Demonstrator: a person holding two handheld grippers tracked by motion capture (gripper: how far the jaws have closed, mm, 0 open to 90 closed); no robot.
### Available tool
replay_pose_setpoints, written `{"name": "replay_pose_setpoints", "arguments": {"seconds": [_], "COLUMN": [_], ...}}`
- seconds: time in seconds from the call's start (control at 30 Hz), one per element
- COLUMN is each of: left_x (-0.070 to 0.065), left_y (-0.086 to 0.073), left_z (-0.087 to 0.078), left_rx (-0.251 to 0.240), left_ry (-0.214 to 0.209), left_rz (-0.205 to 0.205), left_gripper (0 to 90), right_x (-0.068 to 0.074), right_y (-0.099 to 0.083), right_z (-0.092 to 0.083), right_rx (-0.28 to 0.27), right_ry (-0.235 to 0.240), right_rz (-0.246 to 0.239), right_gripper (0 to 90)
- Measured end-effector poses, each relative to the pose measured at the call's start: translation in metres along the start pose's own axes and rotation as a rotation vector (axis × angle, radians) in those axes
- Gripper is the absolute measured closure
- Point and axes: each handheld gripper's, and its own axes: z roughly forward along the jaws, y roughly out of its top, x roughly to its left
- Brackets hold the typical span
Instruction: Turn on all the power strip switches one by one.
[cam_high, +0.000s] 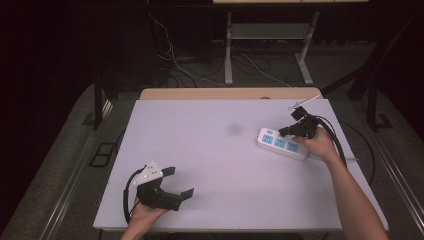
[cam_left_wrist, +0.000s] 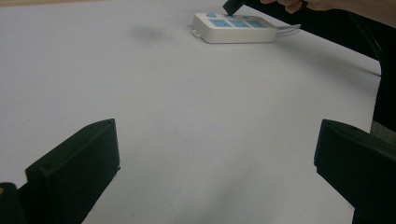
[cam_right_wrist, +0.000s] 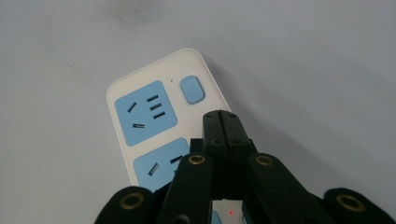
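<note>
High view is showing the left claw (cam_high: 172, 182) lying near the counter's (cam_high: 215, 150) front edge with its jaws standing wide apart around nothing, well apart from the work. Farther off, toward the right rear, the white power strip (cam_high: 281, 144) is lying flat, and the right claw (cam_right_wrist: 220, 122), jaws pressed together and gripping nothing, is hovering just over it beside the blue switch (cam_right_wrist: 192, 89). Pressing that switch is looking like the step in hand, not yet done, since contact is not showing.

The left gripper (cam_high: 176, 183) rests low with jaws wide apart, while the right gripper (cam_high: 283, 132) points down, jaws pressed together.
</note>
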Motion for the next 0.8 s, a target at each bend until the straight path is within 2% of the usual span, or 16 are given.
{"name": "replay_pose_setpoints", "arguments": {"seconds": [0.63,0.8], "left_x": [-0.0005,-0.0005], "left_y": [-0.0001,0.0003], "left_z": [0.0007,0.0009], "left_rx": [0.004,0.005], "left_ry": [0.0,0.001], "left_rz": [0.0,0.001], "left_gripper": [0.0,0.0], "right_x": [-0.0044,-0.0024], "right_y": [-0.0052,-0.0046], "right_z": [0.001,0.0013], "right_rx": [-0.026,-0.022], "right_ry": [0.012,0.002], "right_rz": [-0.008,-0.01], "right_gripper": [90.0,90.0]}}
